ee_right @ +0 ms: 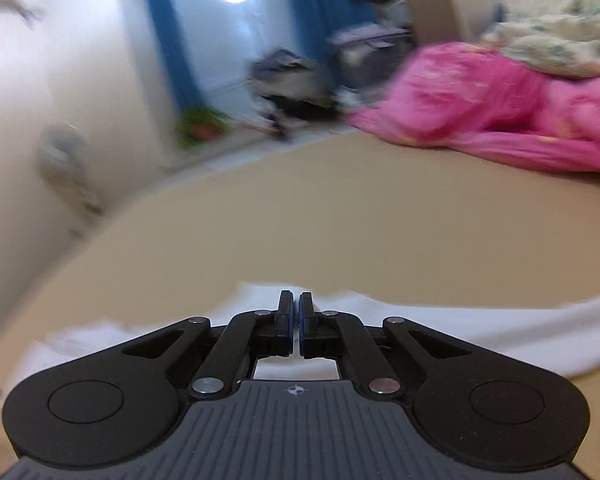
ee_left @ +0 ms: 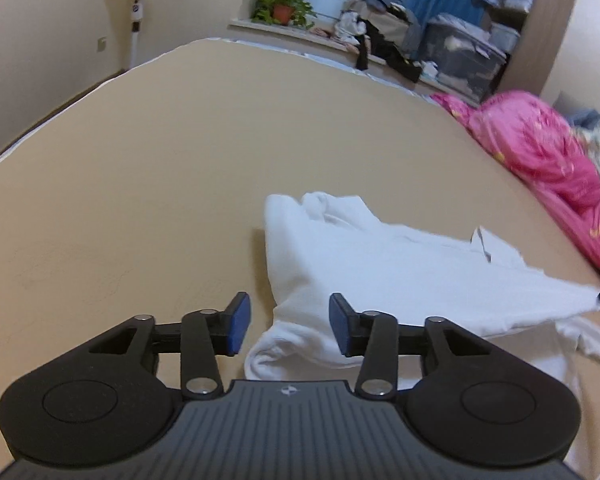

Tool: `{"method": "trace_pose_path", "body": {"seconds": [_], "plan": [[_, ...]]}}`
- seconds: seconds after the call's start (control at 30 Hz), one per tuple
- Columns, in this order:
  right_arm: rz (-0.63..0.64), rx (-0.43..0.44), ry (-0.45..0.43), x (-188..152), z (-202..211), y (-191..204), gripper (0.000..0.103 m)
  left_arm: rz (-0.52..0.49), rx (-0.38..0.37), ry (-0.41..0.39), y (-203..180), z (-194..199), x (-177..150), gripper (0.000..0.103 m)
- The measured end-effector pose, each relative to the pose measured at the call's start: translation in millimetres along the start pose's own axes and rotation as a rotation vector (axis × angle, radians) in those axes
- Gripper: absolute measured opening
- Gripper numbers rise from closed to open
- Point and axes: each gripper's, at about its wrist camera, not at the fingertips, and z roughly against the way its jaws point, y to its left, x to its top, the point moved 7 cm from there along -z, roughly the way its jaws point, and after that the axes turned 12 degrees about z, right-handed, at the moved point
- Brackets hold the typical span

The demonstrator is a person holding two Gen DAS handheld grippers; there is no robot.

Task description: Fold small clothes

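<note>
Nearest in the left wrist view, the left gripper [ee_left: 289,328] hangs over the near rolled edge of the white garment [ee_left: 380,272], its jaws partly apart with the cloth showing between the 2 blue pads [ee_left: 237,322] but neither pad pressing on it. In the right wrist view the right gripper [ee_right: 295,326] has its jaws closed to a thin slit, and white fabric lies right under and around the tips; the view is blurred, so whether a fold of cloth is pinched there cannot be told from it. In the left view, though, the garment's right corner [ee_left: 592,292] rises to a taut point at the frame's edge — probably that is where the right gripper has it.

The garment lies on the tan bed [ee_left: 139,200], bunched at its far left end and spread toward the right. Beyond it a pink quilt [ee_left: 540,152] sits at the right side of the bed, and farther still a windowsill with a potted plant [ee_left: 281,8] and a heap of clothes.

To do this step well, the left jaws should drop onto the near edge and take only the top layer — not the whole roll. Both hands should then draw the cloth flat before folding, keeping it well short of the quilt.
</note>
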Motion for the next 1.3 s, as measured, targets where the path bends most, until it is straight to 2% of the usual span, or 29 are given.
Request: {"method": "trace_pose_path", "body": {"seconds": [0.07, 0.13, 0.2, 0.23, 0.27, 0.3, 0.33, 0.37, 0.43, 0.47, 0.5, 0.53, 0.57, 0.6, 0.67, 0.73, 0.77, 0.8, 0.83, 0.9, 1.0, 1.17, 1.3], "plan": [[-0.027, -0.036, 0.175, -29.6, -23.7, -16.6, 0.003, -0.032, 0.018, 0.021, -3.9, -10.2, -5.8, 0.050], [-0.056, 0.001, 0.325, -52.6, -41.1, -22.8, 0.004, -0.065, 0.066, 0.059, -3.3, -24.0, -14.0, 0.050], [-0.019, -0.041, 0.313, -50.2, -38.3, -23.9, 0.005, -0.113, 0.184, 0.109, 6.7, -38.4, -21.8, 0.049], [-0.001, -0.064, 0.281, -44.2, -33.4, -23.5, 0.011, -0.131, 0.286, 0.127, 17.7, -45.0, -25.6, 0.057], [0.010, -0.079, 0.242, -37.6, -27.6, -22.1, 0.020, -0.117, 0.315, 0.125, 25.1, -46.4, -25.3, 0.063], [0.015, -0.075, 0.210, -33.1, -24.1, -20.1, 0.023, -0.085, 0.315, 0.115, 27.4, -44.0, -21.2, 0.061], [0.015, -0.053, 0.185, -29.7, -21.6, -16.4, 0.025, -0.063, 0.310, 0.094, 27.1, -39.9, -17.1, 0.045], [0.012, -0.019, 0.173, -28.0, -22.6, -11.7, 0.025, -0.056, 0.305, 0.061, 25.3, -35.4, -12.7, 0.039], [-0.011, 0.089, 0.199, -32.1, -31.3, -8.2, 0.026, -0.040, 0.231, 0.023, 17.9, -28.6, -7.1, 0.038], [-0.021, 0.129, 0.246, -40.1, -37.5, -7.3, 0.027, -0.032, 0.191, 0.033, 14.6, -28.6, -8.0, 0.038], [-0.019, 0.132, 0.318, -51.4, -46.0, -9.4, 0.027, -0.036, 0.169, 0.056, 12.2, -31.0, -11.2, 0.039], [-0.010, 0.094, 0.367, -60.5, -49.4, -16.0, 0.017, -0.064, 0.177, 0.092, 11.2, -36.7, -17.9, 0.038], [-0.021, 0.079, 0.366, -62.3, -49.0, -21.6, 0.011, -0.113, 0.228, 0.135, 12.8, -44.6, -26.6, 0.038], [-0.044, 0.084, 0.360, -58.8, -46.6, -24.7, 0.012, -0.143, 0.266, 0.148, 15.1, -49.2, -32.5, 0.045], [-0.046, 0.076, 0.321, -50.8, -36.8, -28.8, 0.022, -0.176, 0.293, 0.098, 8.7, -43.0, -29.4, 0.044], [-0.003, 0.033, 0.297, -45.4, -30.2, -37.2, 0.026, -0.265, 0.328, 0.014, -4.6, -32.7, -28.2, 0.041], [-0.004, 0.013, 0.290, -46.2, -25.4, -44.3, 0.027, -0.283, 0.301, -0.010, -13.2, -27.6, -28.8, 0.041], [-0.022, 0.001, 0.287, -46.5, -22.5, -53.1, 0.027, -0.278, 0.245, -0.018, -20.5, -22.7, -29.3, 0.041], [-0.046, -0.009, 0.288, -48.2, -19.7, -64.1, 0.027, -0.274, 0.186, -0.019, -29.3, -19.0, -31.5, 0.041], [-0.087, -0.037, 0.289, -51.9, -16.8, -83.6, 0.027, -0.291, 0.123, -0.012, -41.0, -18.6, -38.2, 0.041], [-0.142, -0.074, 0.274, -58.1, -7.9, -115.5, 0.027, -0.285, 0.206, 0.138, -27.9, -48.3, -60.7, 0.042], [-0.304, -0.163, 0.226, -68.2, 8.9, -186.8, 0.027, -0.300, 0.196, 0.120, -26.1, -42.1, -60.1, 0.043], [-0.466, -0.274, 0.196, -85.8, 29.5, -248.3, 0.028, -0.319, 0.202, 0.114, -27.3, -43.2, -60.6, 0.043]]}}
